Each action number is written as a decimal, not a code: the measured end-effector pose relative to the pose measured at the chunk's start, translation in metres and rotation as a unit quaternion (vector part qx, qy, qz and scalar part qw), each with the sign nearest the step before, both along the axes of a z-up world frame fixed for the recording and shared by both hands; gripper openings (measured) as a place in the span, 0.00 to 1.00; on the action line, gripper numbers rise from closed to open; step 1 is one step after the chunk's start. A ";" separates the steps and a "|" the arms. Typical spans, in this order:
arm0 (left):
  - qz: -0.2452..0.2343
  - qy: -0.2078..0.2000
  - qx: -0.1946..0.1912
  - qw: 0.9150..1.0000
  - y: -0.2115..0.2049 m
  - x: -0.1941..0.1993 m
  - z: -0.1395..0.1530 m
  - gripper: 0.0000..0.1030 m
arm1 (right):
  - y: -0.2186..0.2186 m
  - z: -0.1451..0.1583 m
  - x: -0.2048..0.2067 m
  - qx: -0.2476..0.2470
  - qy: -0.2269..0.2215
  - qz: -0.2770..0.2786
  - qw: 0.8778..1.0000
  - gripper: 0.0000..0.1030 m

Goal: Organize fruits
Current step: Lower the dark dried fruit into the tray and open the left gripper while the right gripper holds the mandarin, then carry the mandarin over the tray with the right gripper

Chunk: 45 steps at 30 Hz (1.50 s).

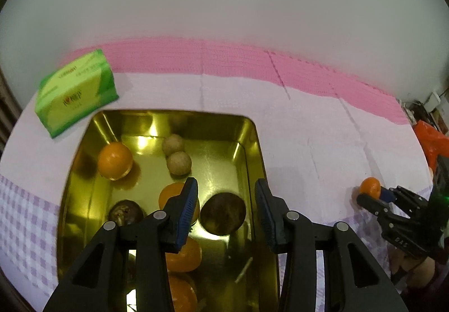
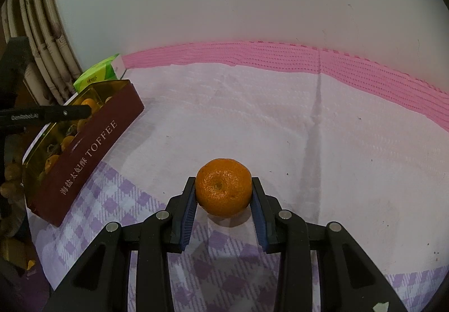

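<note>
The right gripper (image 2: 223, 194) pinches a tangerine (image 2: 223, 191) between both pads, low over the checked cloth (image 2: 112, 200), well right of the toffee tin (image 2: 92, 149). The left gripper (image 1: 226, 211) hangs wide open and empty above the tin's fruit.

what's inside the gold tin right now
In the gold tin: mandarins, two tan round fruits and two dark brown ones. The left hand-held gripper covers the near end.
</note>
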<state>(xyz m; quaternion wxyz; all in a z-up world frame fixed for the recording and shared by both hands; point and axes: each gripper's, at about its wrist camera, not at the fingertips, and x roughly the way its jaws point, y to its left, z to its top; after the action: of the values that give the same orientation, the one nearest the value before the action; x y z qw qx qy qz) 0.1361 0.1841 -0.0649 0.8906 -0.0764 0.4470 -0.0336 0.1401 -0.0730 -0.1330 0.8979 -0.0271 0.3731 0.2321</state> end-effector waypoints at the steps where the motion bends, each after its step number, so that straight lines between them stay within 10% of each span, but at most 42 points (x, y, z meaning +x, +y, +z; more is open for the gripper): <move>1: 0.001 -0.002 -0.001 1.000 0.000 -0.001 0.003 0.47 | 0.000 0.000 0.001 -0.001 0.001 -0.001 1.000 0.32; 9: 0.069 -0.040 0.067 0.995 -0.004 -0.055 0.037 0.82 | -0.001 -0.005 0.005 0.000 0.016 -0.010 1.000 0.32; 26: 0.149 -0.022 0.092 0.984 0.014 -0.149 0.060 0.93 | 0.004 -0.002 -0.016 -0.008 0.020 -0.018 1.000 0.32; 45: 0.156 -0.005 0.125 0.980 0.023 -0.154 0.050 0.94 | 0.013 0.039 -0.053 0.004 0.000 -0.011 1.000 0.32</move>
<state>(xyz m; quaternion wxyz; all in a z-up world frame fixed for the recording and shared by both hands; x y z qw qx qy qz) -0.0177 0.2068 -0.0146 0.8895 -0.0334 0.4262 0.1615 0.0875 -0.0596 -0.0940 0.9007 -0.0196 0.3721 0.2233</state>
